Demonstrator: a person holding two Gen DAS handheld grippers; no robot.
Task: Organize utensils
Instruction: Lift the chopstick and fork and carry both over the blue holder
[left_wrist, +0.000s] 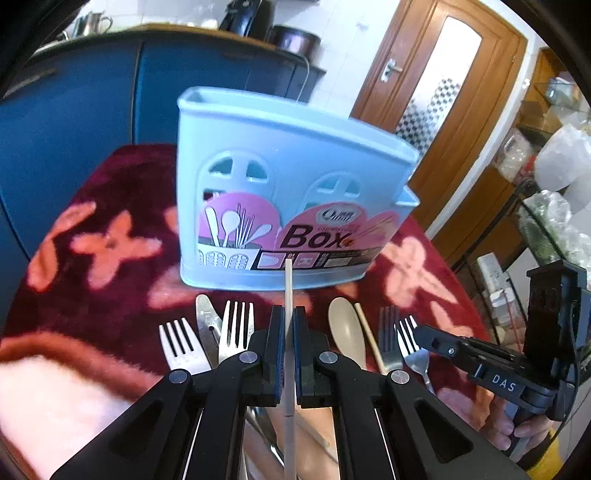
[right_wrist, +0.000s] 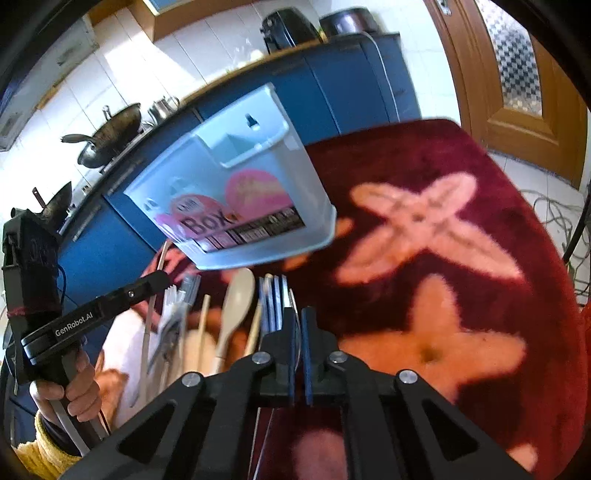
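A light blue utensil box (left_wrist: 288, 184) stands on the red flowered cloth (left_wrist: 92, 206); it also shows in the right wrist view (right_wrist: 236, 199). My left gripper (left_wrist: 289, 317) is shut on a thin white chopstick (left_wrist: 288, 295) that points up toward the box front. Below lie forks (left_wrist: 236, 328), a knife (left_wrist: 207, 321), a beige spoon (left_wrist: 345, 332) and a wooden chopstick (left_wrist: 369, 341). My right gripper (right_wrist: 298, 317) is shut on a thin metal utensil (right_wrist: 293, 306), seen edge-on, right of the utensil row. The beige spoon (right_wrist: 236, 306) lies to its left.
Blue kitchen cabinets (left_wrist: 74, 110) stand behind the table. A wooden door (left_wrist: 436, 74) is at the right, with cluttered shelves (left_wrist: 546, 166) beside it. Woks (right_wrist: 107, 136) sit on the counter. The cloth (right_wrist: 443, 258) stretches right of the right gripper.
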